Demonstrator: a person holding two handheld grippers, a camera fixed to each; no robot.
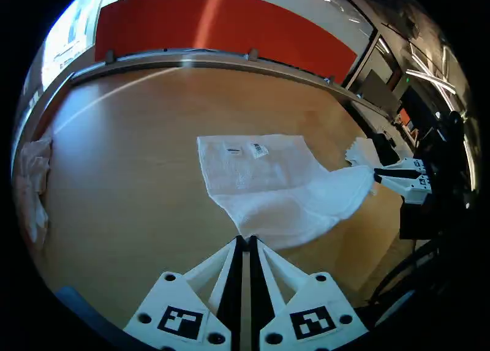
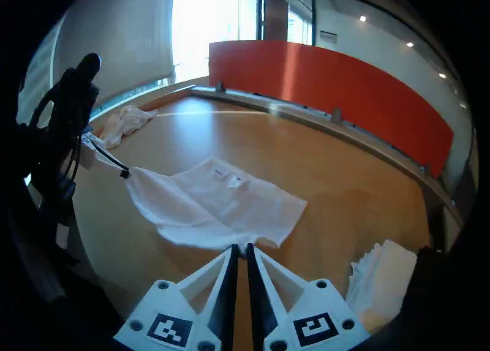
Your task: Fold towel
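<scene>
Left gripper [image 1: 245,242] and right gripper [image 2: 240,249] each seem pinched tight on a white towel [image 1: 269,179] corner; wide wooden tabletop [image 1: 122,167] surrounds it.

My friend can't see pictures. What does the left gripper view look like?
A white towel lies partly spread on a wooden table, its near edge pinched by the left gripper and a lifted corner pinched by the right gripper. A red panel stands behind the table, and a crumpled cloth sits at the view's left.
</scene>
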